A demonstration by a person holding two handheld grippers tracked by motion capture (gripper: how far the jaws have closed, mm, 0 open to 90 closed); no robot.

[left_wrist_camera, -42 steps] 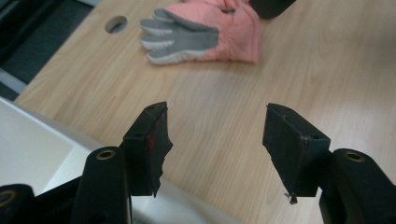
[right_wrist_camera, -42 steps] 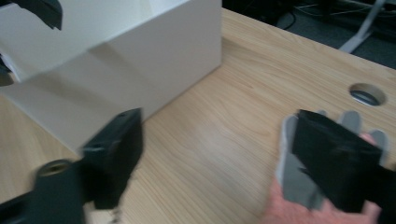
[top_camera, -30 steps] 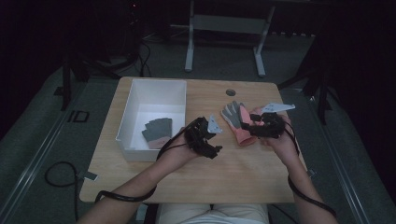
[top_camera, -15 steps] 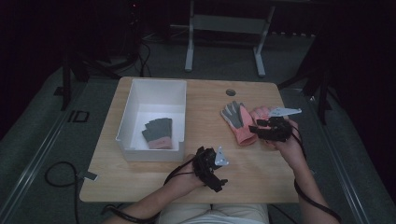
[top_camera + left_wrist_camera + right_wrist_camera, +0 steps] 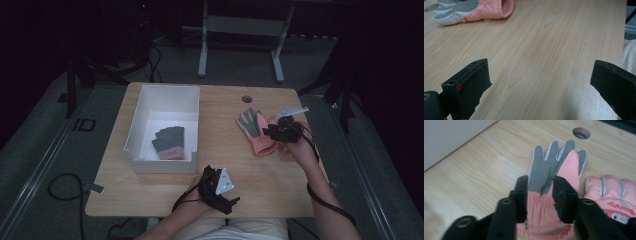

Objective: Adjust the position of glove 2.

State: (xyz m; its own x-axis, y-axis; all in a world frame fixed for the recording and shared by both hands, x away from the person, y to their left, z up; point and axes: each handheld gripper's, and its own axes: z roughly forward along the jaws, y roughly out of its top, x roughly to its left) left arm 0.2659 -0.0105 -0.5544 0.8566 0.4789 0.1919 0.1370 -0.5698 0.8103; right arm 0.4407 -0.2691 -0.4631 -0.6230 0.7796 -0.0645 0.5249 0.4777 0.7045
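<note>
The left gripper (image 5: 218,192) has withdrawn to the desk's (image 5: 165,197) near edge, jaws wide apart and empty. The right gripper (image 5: 541,195) stays clamped on the pink glove (image 5: 554,182) near the far right corner, likely bin-bound (image 5: 145,107).

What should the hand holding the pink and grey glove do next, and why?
Probably lift the pink and grey winter glove and carry it toward the white plastic bin: the right gripper is already clamped on its cuff, and the bin already holds a folded glove.
</note>
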